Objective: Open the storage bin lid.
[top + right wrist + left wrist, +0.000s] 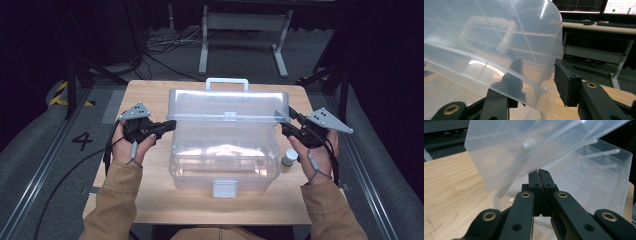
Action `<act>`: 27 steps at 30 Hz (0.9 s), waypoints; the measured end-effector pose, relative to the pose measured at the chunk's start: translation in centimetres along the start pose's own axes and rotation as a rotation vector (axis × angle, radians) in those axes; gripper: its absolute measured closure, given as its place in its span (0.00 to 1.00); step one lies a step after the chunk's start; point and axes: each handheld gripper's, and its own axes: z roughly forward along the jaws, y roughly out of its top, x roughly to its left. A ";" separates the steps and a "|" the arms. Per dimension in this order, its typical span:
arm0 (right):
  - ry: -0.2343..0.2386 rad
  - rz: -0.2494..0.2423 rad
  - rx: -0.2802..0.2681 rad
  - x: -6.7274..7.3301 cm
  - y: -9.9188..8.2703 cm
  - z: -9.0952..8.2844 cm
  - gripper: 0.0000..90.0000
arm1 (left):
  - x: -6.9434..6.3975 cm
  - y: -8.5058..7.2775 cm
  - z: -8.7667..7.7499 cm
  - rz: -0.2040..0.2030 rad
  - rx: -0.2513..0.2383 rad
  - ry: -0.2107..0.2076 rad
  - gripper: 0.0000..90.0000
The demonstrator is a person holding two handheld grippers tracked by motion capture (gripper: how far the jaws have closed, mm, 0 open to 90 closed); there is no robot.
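Note:
A clear plastic storage box (222, 165) stands in the middle of the wooden table (150, 200). Its lid (227, 105) is tilted partway up, with a white handle (227, 81) at the far side. My left gripper (172, 124) is at the lid's left end. In the left gripper view its jaws (539, 172) are pressed together at the lid's edge (506, 152). My right gripper (285, 127) is at the lid's right end. In the right gripper view it (539, 63) stands open, one jaw behind the lid (486, 45) and one in front, pads apart from the plastic.
A small round jar (289, 158) sits on the table just right of the box, under my right hand. The box's front latch (224, 188) faces me. A metal stand (245, 30) and cables lie on the floor beyond the table.

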 end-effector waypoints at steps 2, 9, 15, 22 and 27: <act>-0.014 -0.006 -0.013 0.0 0.1 0.2 0.66 | -0.3 0.0 -0.4 0.008 -0.002 -0.001 0.99; -0.067 -0.026 -0.041 0.5 0.1 0.8 0.64 | -1.3 -0.5 -1.7 0.033 0.026 -0.007 0.95; -0.096 -0.010 -0.018 0.7 0.4 1.2 0.66 | -1.7 -1.2 -3.0 0.036 0.053 -0.032 0.93; -0.155 -0.031 -0.021 1.0 0.9 1.7 0.73 | -2.7 -2.4 -3.5 0.052 0.111 -0.066 0.91; -0.183 -0.011 -0.026 1.0 1.1 1.8 0.78 | -3.6 -3.4 -3.1 0.053 0.153 -0.120 0.90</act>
